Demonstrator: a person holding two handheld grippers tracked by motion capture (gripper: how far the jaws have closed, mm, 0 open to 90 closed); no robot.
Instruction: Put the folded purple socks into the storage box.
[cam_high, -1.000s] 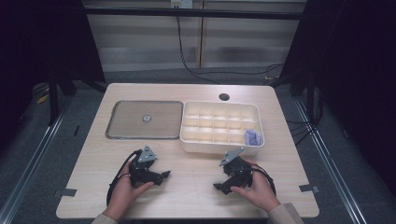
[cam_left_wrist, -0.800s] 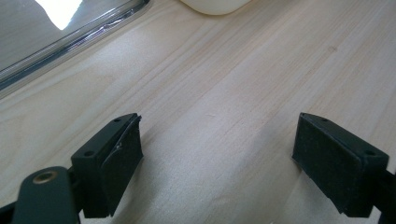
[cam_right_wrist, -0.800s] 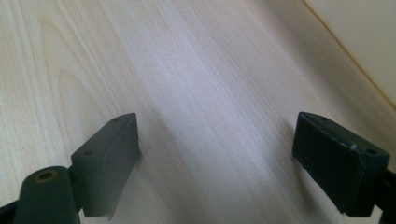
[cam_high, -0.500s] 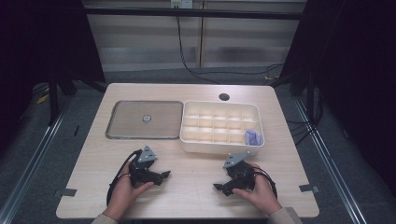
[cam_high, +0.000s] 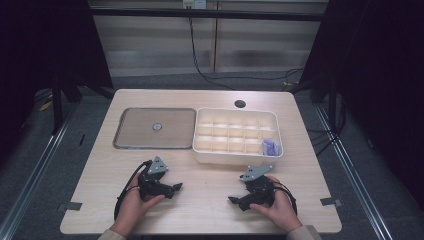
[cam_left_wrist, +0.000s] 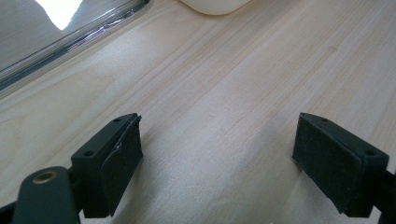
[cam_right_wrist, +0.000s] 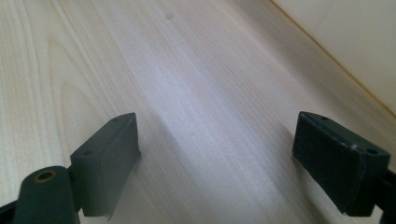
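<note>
Nearest to me, my two hands rest on the near part of the wooden table (cam_high: 210, 200), each holding a gripper. My left gripper (cam_high: 176, 187) sits in my left hand (cam_high: 131, 207) with its tip turned toward the middle of the table. In the left gripper view (cam_left_wrist: 217, 154) its two black jaws stand wide apart, with bare wood grain between them and nothing held. My right gripper (cam_high: 233, 200) lies in my right hand (cam_high: 277, 207), its tip also turned inward, so the two grippers face each other with a stretch of bare table between them. In the right gripper view (cam_right_wrist: 217, 154) its jaws are likewise spread wide over bare wood, gripping nothing. A grey three-cornered plate sits on top of each gripper, and a dark cable loops back from each toward my wrists.

Farther off, just beyond the right gripper, stands a white compartment tray (cam_high: 200, 150), its near wall close to the gripper's plate. A small purple object (cam_high: 270, 147) lies in its near right corner compartment; I cannot tell what it is. To the left of that tray, touching or just beside it, lies a flat metal tray (cam_high: 130, 142) with a small round thing (cam_high: 157, 127) near its middle. The metal tray's edge (cam_left_wrist: 70, 44) shows in the left gripper view. Beyond the white tray, a dark round hole (cam_high: 240, 104) sits in the tabletop near the far edge.
</note>
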